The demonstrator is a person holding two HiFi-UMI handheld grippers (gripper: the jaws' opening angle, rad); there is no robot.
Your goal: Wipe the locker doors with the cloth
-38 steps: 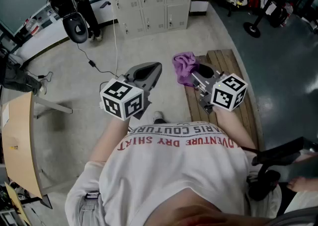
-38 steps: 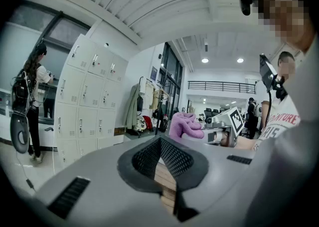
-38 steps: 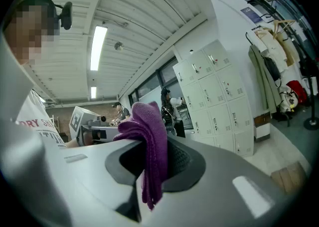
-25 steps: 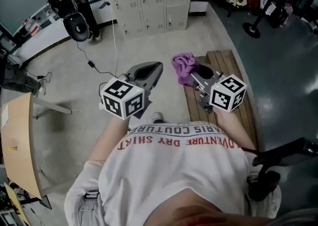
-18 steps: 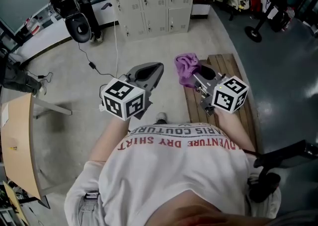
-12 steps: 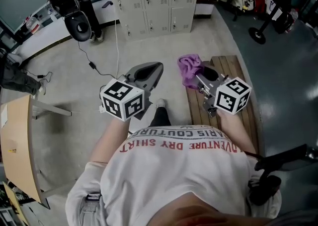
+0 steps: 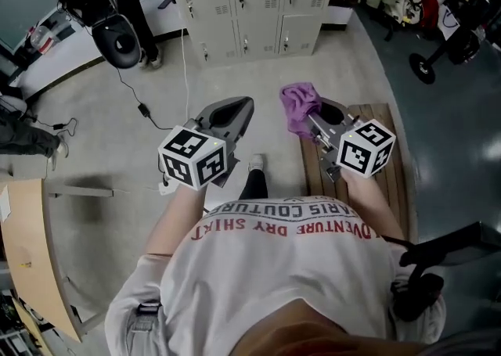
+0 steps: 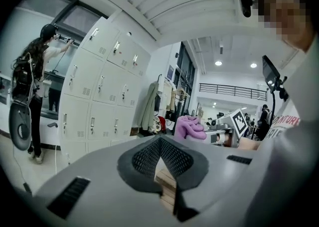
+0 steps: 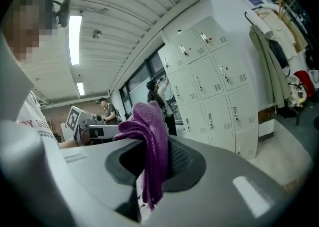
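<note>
Lockers (image 7: 249, 4) ahead; right gripper (image 7: 310, 118) pinches cloth (image 7: 298, 101), left gripper (image 7: 237, 109) jaws together

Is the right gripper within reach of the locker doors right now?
Probably not: the right gripper, shut on the cloth, has open floor between it and the locker doors. Nothing blocks the way.

A crumpled purple cloth (image 7: 300, 106) hangs bunched in mid-air, well short of the pale, apparently shut locker doors (image 7: 252, 2).
</note>
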